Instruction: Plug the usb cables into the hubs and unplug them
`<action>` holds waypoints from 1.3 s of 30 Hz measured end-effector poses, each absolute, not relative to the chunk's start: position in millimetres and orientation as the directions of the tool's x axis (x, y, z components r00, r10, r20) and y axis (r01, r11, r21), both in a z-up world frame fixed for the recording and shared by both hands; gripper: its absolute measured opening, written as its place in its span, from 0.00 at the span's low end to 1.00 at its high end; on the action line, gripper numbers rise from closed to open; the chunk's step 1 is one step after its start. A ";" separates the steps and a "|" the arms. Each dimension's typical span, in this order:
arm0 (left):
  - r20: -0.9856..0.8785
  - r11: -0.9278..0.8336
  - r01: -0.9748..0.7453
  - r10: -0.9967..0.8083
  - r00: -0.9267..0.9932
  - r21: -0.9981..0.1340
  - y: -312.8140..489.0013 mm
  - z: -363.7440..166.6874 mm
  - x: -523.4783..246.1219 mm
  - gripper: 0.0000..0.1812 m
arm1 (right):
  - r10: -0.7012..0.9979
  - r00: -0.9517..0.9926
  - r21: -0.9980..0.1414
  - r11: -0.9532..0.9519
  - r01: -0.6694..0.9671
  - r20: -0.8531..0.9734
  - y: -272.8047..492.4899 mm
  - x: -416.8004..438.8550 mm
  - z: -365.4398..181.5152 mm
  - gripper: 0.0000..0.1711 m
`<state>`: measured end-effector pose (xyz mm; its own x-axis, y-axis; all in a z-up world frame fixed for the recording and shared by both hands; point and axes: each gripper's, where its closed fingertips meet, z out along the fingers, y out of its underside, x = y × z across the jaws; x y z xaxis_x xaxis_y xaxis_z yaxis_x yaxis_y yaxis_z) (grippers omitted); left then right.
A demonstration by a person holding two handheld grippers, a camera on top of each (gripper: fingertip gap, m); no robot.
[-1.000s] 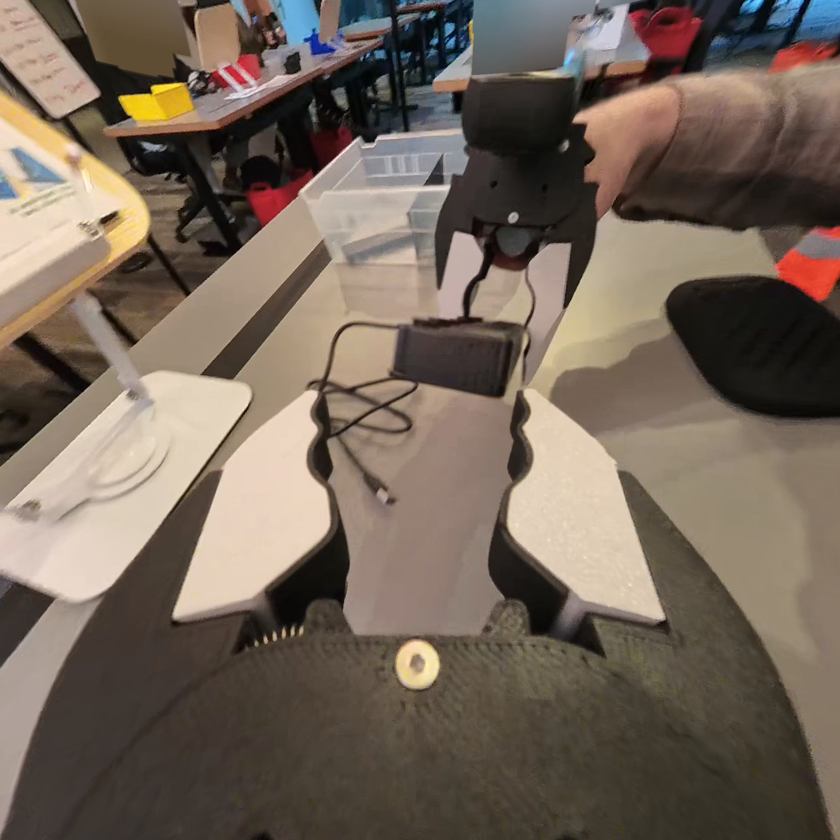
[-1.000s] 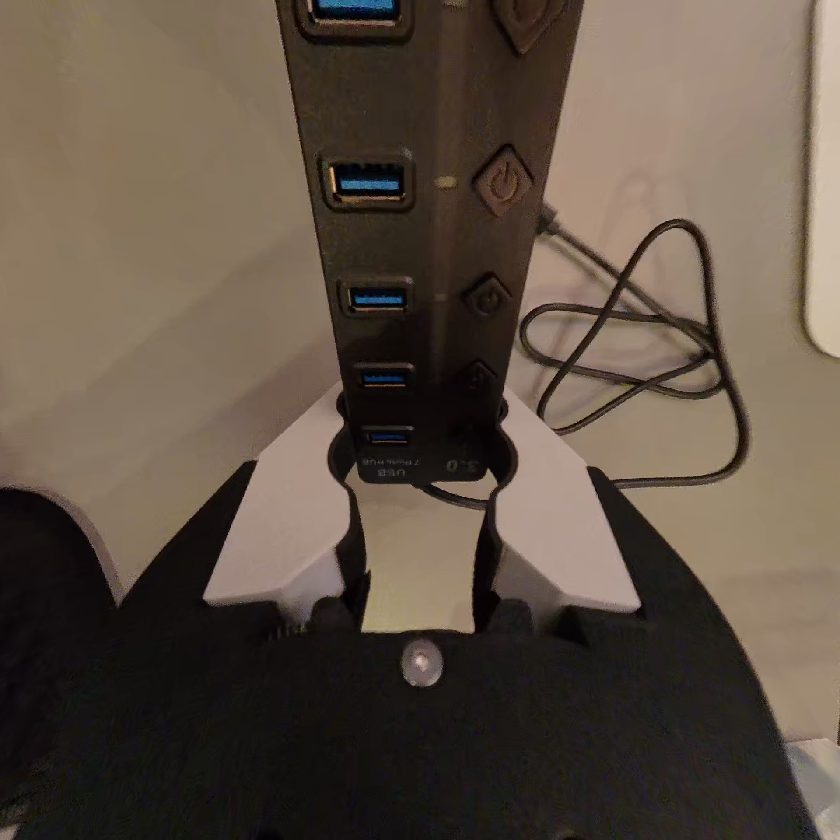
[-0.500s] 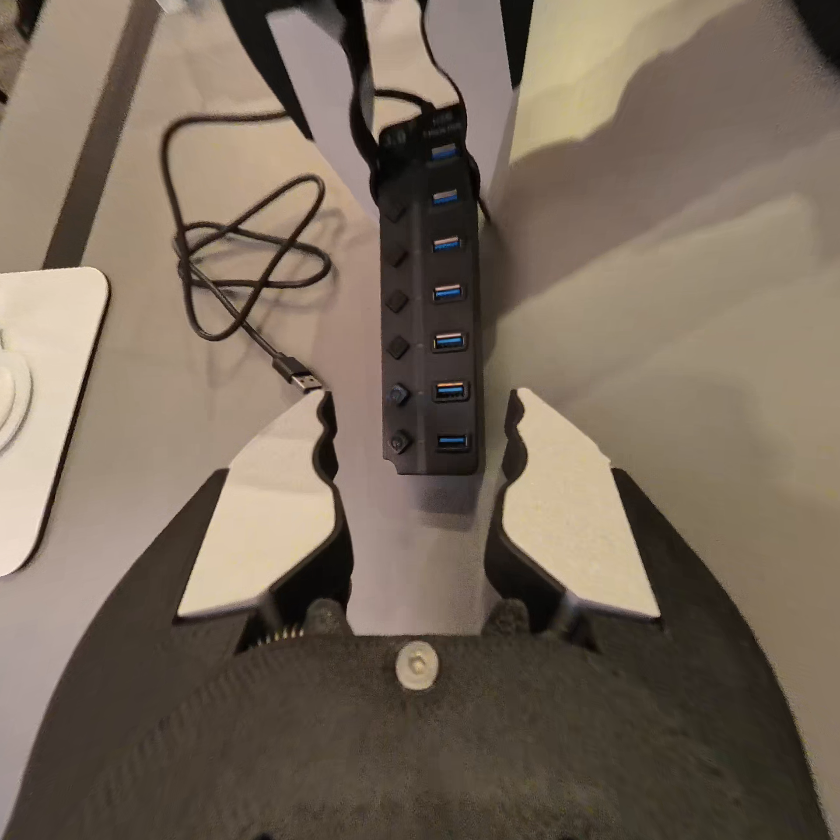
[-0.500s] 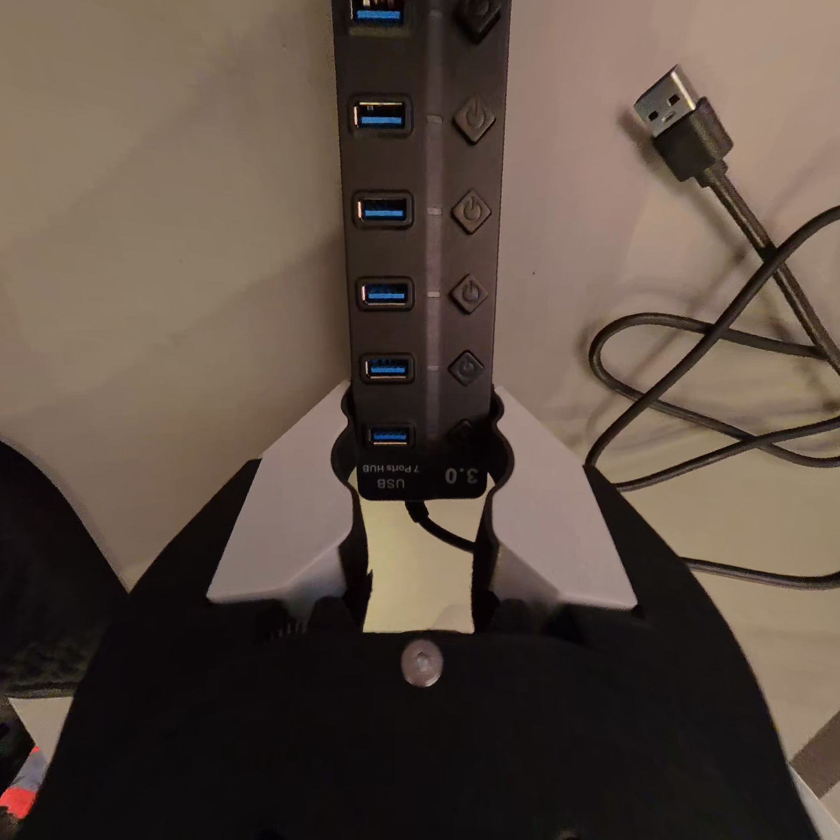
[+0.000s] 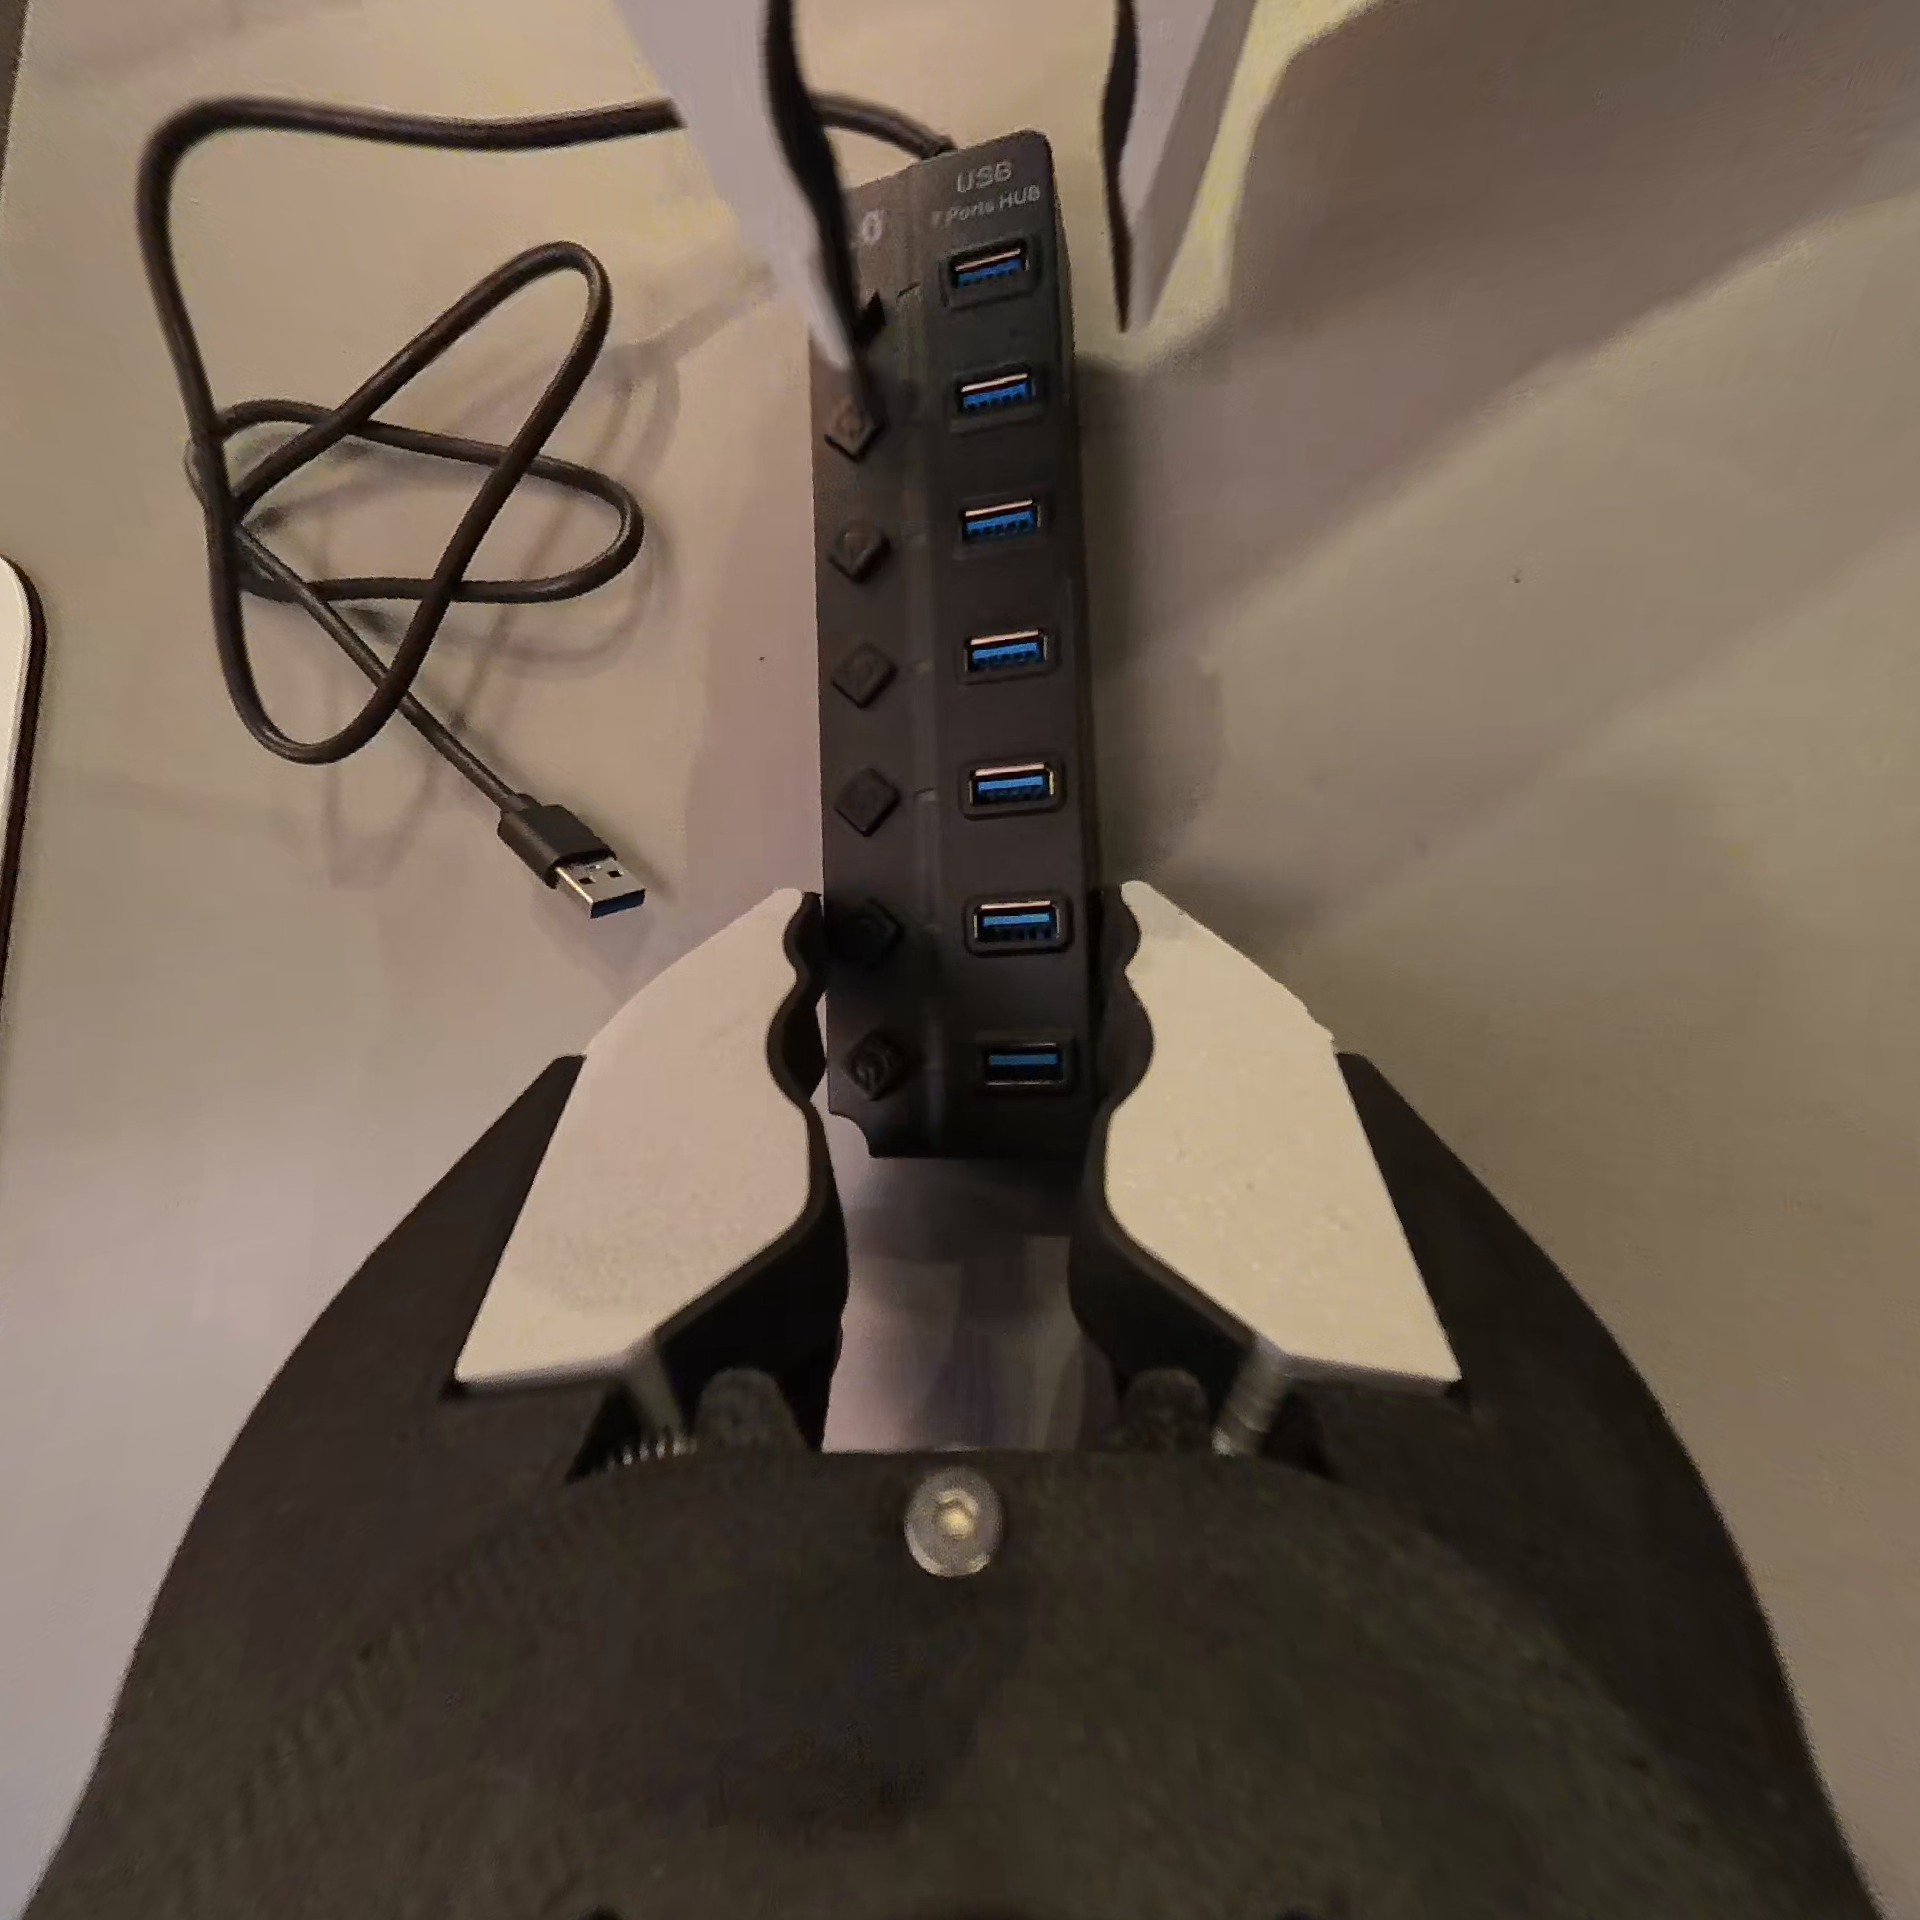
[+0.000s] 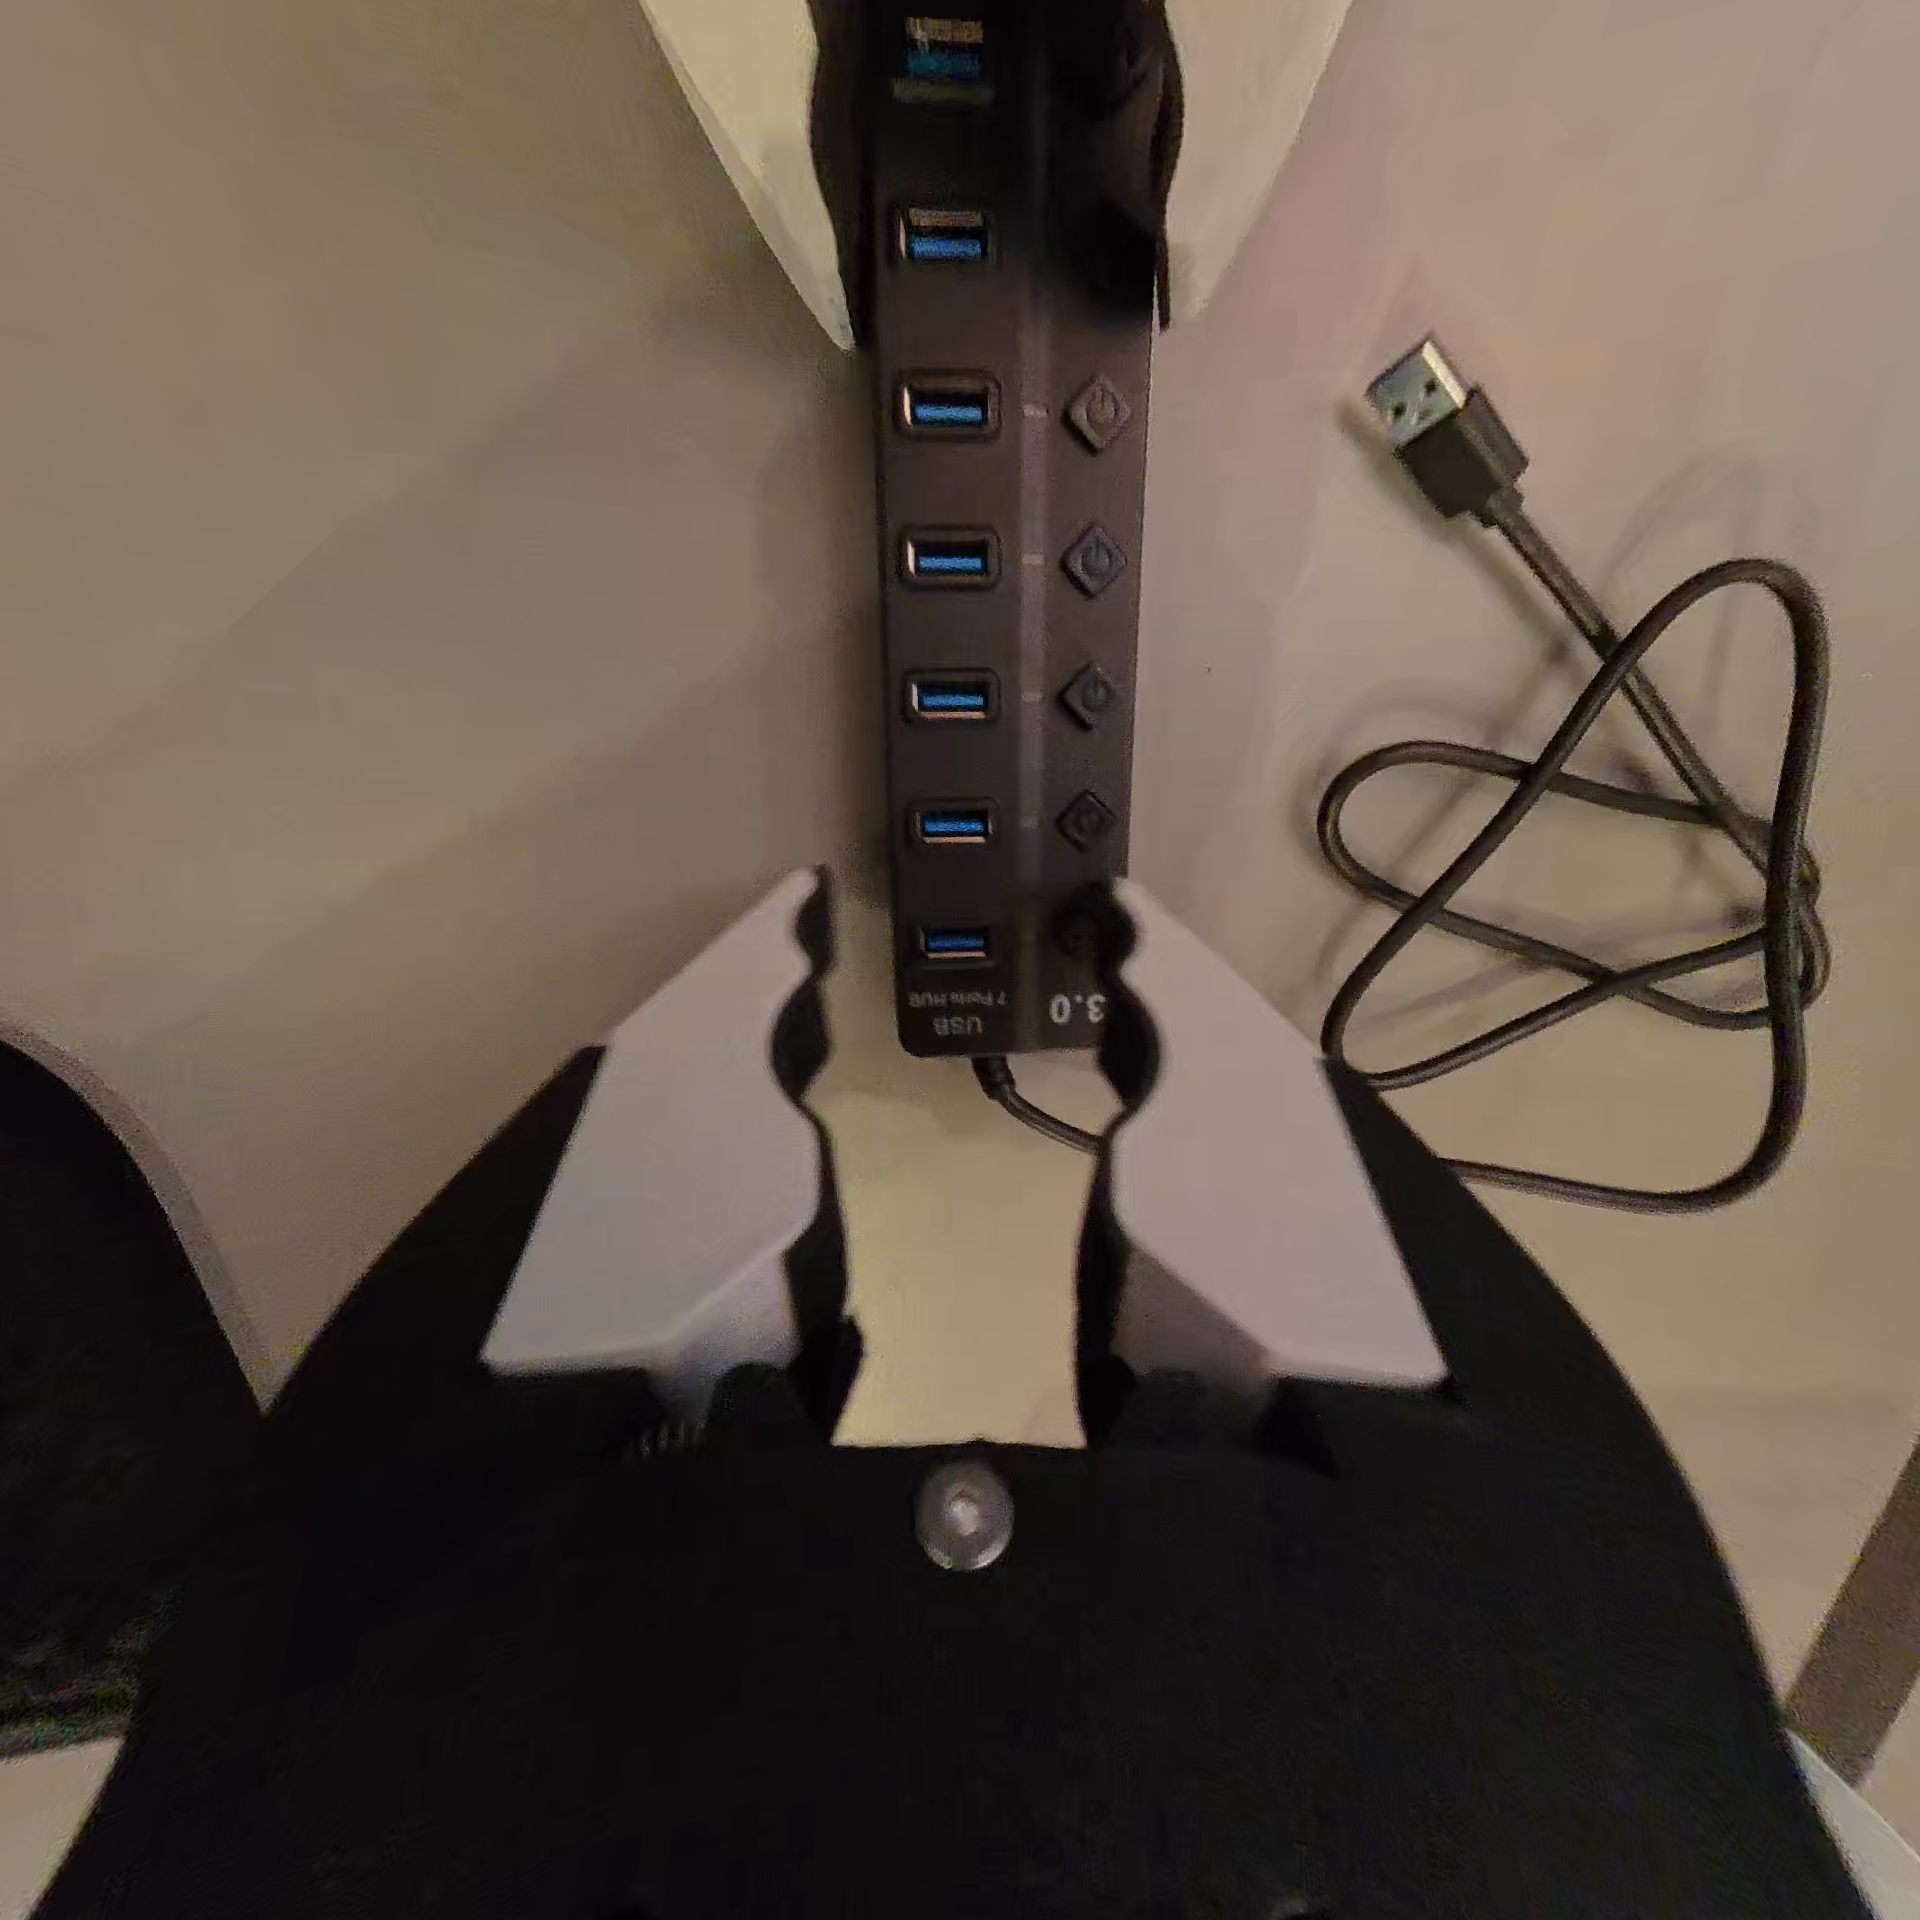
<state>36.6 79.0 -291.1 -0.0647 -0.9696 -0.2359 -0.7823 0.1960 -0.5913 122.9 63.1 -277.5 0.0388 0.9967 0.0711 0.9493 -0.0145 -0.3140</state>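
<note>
Left gripper [image 5: 961, 914] now around slim matte-black hub [image 5: 940, 665], right gripper [image 6: 971, 904] loosened.

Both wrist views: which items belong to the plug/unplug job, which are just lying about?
In play:
- USB hub, black, on the table, between both grippers' fingers
- its cable, coiled beside it, plug free
- left gripper closed on the hub's end
- right gripper, a gap on one side

Lying about:
- white plate
- black pad

pale grey table [image 5: 1558, 727]; white slab [image 5: 12, 727] at its left edge.
</note>
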 end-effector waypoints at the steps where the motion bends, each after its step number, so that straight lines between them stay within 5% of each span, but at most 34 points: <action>1: -0.242 0.199 -0.783 -0.968 -0.064 -0.589 79.4 -290.8 36.6 0.28 | 0.997 0.043 -0.345 -0.020 0.938 0.059 60.3 119.2 -276.7 0.21; 13: -0.264 0.161 -0.712 -0.964 0.036 -0.684 82.5 -260.4 29.0 0.30 | 0.990 0.100 -0.472 -0.042 0.881 0.099 63.2 112.8 -268.7 0.19; 26: -0.245 0.113 -0.689 -0.965 0.097 -0.716 74.6 -257.8 16.7 0.46 | 0.982 0.132 -0.553 -0.037 0.832 0.133 61.1 91.2 -252.3 0.26; 39: -0.208 -0.084 -0.676 -0.917 0.339 -0.733 95.2 -257.7 -15.6 0.41 | 0.984 0.077 -0.600 0.034 0.799 0.158 39.5 62.9 -237.7 0.30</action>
<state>-15.6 95.2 -257.7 0.3393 -0.9174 -0.2081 -0.6755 -0.0837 -0.7326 62.9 39.5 -237.7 0.0768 0.9844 0.1583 0.7989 0.0342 -0.6005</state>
